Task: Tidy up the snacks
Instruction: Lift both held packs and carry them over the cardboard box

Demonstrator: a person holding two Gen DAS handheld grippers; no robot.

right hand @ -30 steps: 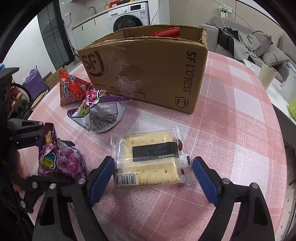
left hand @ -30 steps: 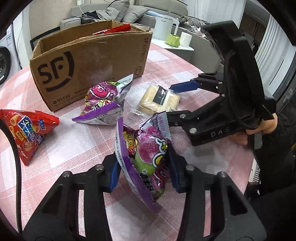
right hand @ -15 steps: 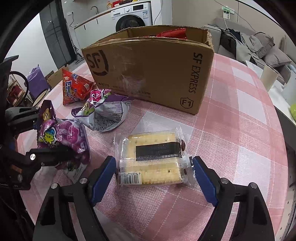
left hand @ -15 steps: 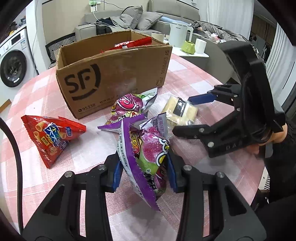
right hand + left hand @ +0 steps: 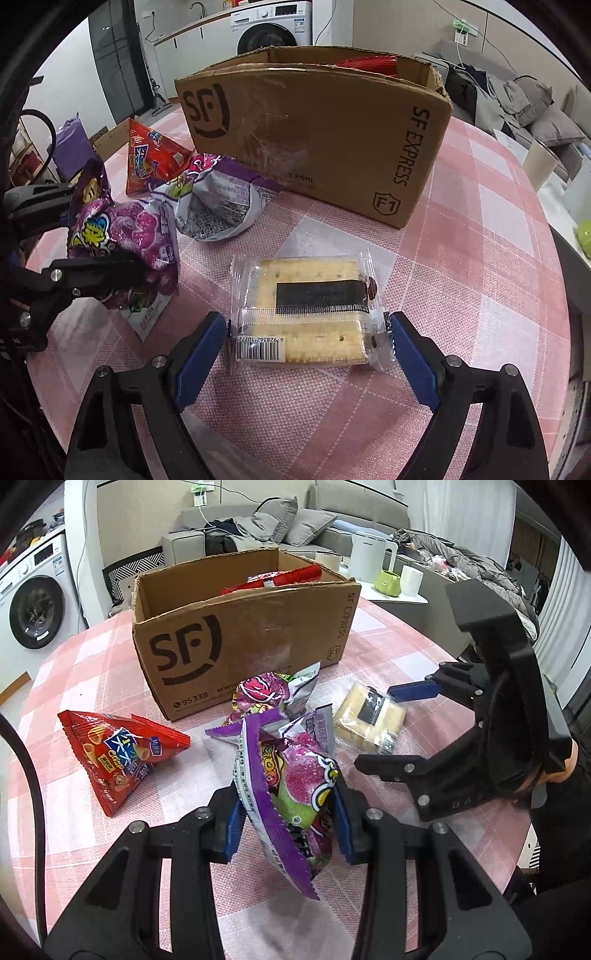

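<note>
My left gripper [image 5: 286,818] is shut on a purple candy bag [image 5: 291,786] and holds it above the table; the bag also shows in the right wrist view [image 5: 122,240]. My right gripper [image 5: 306,350] is open, with its blue pads on either side of a clear cracker pack [image 5: 304,314] that lies flat on the table. The pack [image 5: 369,716] and the right gripper [image 5: 399,731] also show in the left wrist view. An open SF cardboard box [image 5: 243,635] stands behind, with red packets inside.
A second purple bag [image 5: 269,694] lies in front of the box and a red triangular crisp bag [image 5: 118,753] lies to the left. The round table has a pink checked cloth [image 5: 498,258]. A kettle and cups [image 5: 373,565] stand on a side table beyond.
My left gripper has lifted the purple bag higher and drawn back from the box. The right gripper has stayed open around the cracker pack.
</note>
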